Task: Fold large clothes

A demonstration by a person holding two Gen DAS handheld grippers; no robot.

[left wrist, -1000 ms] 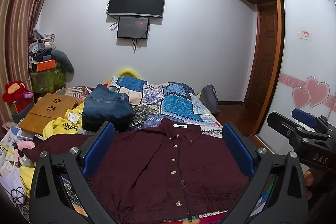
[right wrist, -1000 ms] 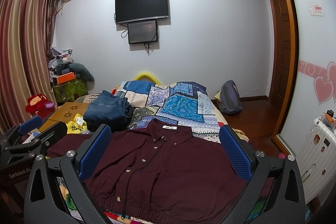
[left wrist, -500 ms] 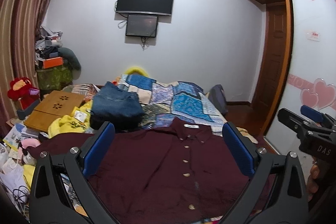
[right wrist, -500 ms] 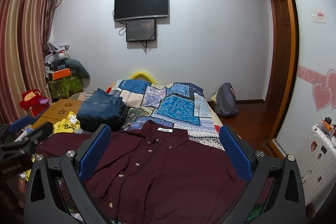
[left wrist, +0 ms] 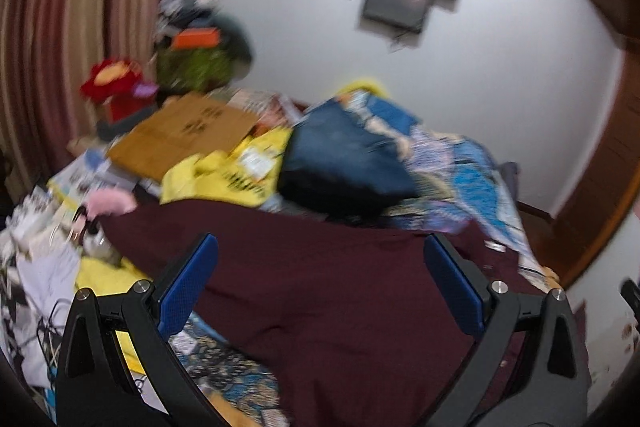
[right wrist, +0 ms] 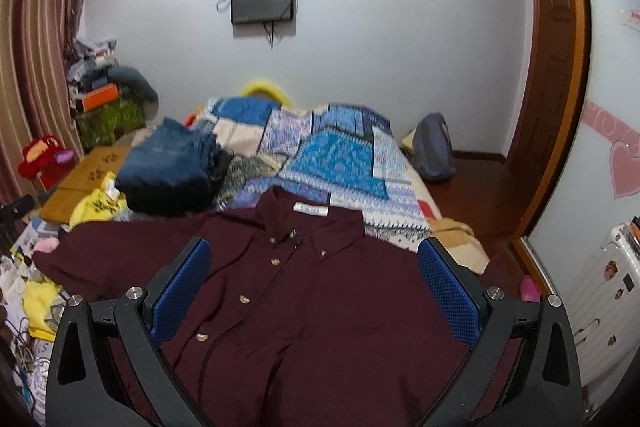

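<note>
Shirt: dark maroon button-front shirt (right wrist: pixel 304 291) lies spread flat, front up, on the patchwork blue quilt (right wrist: pixel 340 163); collar toward the wall
Left gripper (left wrist: pixel 320 267): blue-padded fingers wide apart above the shirt's sleeve side, gripping nothing; view blurred
Right gripper (right wrist: pixel 314 271): fingers wide, over the chest, empty
Beside: folded blue jeans (right wrist: pixel 172 167) by the collar

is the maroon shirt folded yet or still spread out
Spread out. The shirt lies flat, front up, on the bed, collar and button row showing, one sleeve stretched sideways.
</note>
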